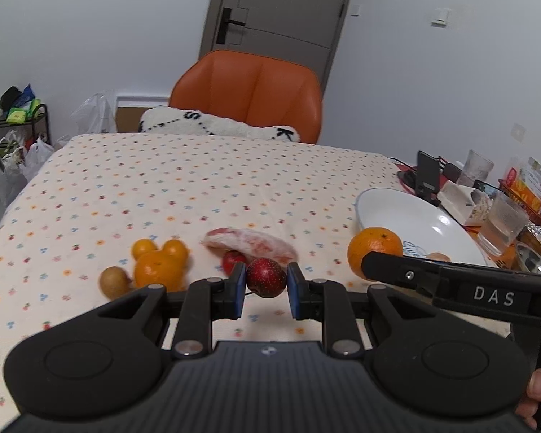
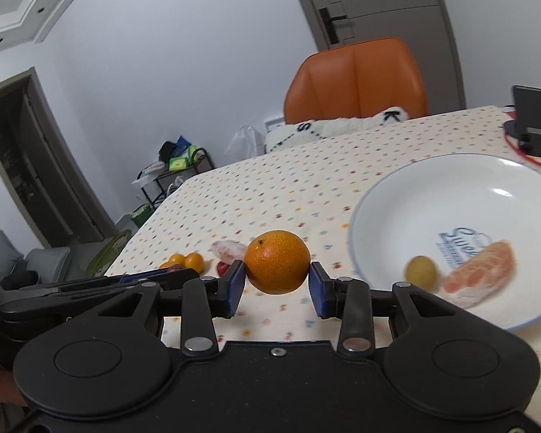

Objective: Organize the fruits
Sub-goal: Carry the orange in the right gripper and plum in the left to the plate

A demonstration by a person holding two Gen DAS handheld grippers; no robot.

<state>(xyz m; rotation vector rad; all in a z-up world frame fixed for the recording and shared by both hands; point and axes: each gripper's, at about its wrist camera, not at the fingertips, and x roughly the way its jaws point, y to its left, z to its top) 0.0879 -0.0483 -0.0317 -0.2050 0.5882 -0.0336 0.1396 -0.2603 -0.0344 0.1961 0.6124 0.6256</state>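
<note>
My left gripper (image 1: 266, 283) is shut on a small dark red fruit (image 1: 265, 277), which sits between the blue pads just above the dotted tablecloth. My right gripper (image 2: 276, 279) is shut on an orange (image 2: 277, 261) and holds it a little above the cloth, left of the white plate (image 2: 386, 195). In the plate lie a small yellow-green fruit (image 2: 421, 272) and a peeled citrus segment (image 2: 481, 274). On the cloth are another peeled segment (image 1: 250, 243), a second red fruit (image 1: 231, 259), a cluster of three small oranges (image 1: 160, 263) and a brownish round fruit (image 1: 113, 281).
An orange chair (image 1: 249, 90) with a white plush cushion (image 1: 216, 124) stands at the table's far edge. A phone stand (image 1: 427, 175), glasses (image 1: 501, 223) and boxes crowd the right side. On the floor to the left stands a metal rack (image 1: 14, 133) with bags.
</note>
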